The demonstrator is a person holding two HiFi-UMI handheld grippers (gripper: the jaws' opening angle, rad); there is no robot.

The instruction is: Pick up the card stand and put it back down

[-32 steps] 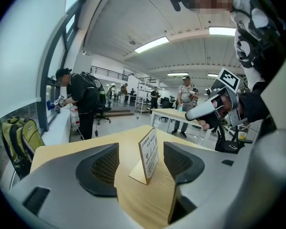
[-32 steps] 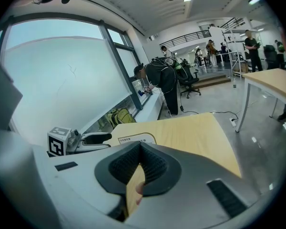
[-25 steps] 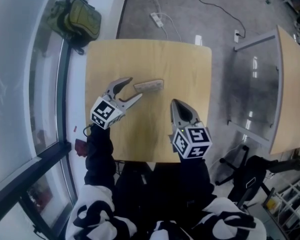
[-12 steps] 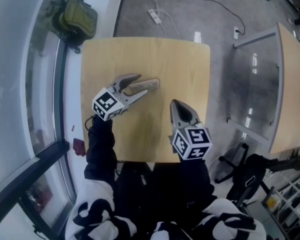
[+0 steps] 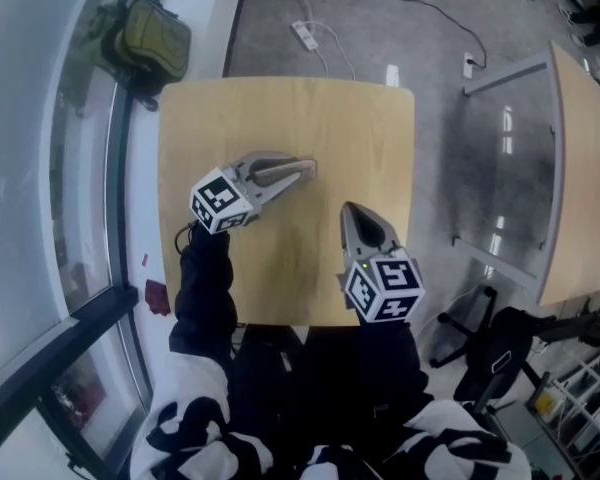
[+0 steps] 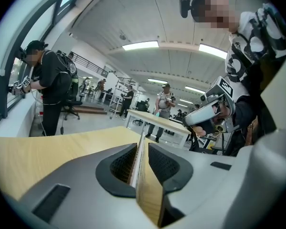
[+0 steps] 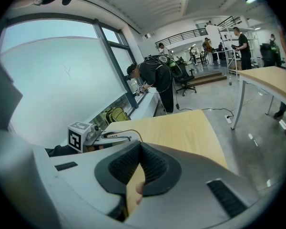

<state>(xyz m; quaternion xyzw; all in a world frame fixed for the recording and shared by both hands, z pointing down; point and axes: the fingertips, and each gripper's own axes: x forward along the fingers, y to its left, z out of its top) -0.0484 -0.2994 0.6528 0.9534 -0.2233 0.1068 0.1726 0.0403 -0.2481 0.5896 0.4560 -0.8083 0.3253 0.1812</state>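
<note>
The card stand [image 5: 281, 173], a small pale wooden strip, lies on the wooden table [image 5: 330, 118] left of centre. My left gripper [image 5: 300, 170] reaches in from the left with its jaws on either side of the strip, and they are closing. In the left gripper view the card stand [image 6: 148, 190] stands edge-on between the dark pads [image 6: 121, 163], which press against both its faces. My right gripper [image 5: 356, 213] hovers over the table's near right part, shut, with nothing in it. In the right gripper view the jaws of the right gripper [image 7: 139, 147] meet at the tip.
A green backpack [image 5: 145, 33] sits on the sill at the far left. A power strip with cable [image 5: 310, 36] lies on the floor beyond the table. A second table [image 5: 580, 168] stands at the right, a chair [image 5: 495, 338] near it. Several people stand around the room.
My left gripper has moved right onto the card stand and its wide-open jaws have closed around it. The right gripper has stayed where it was.
</note>
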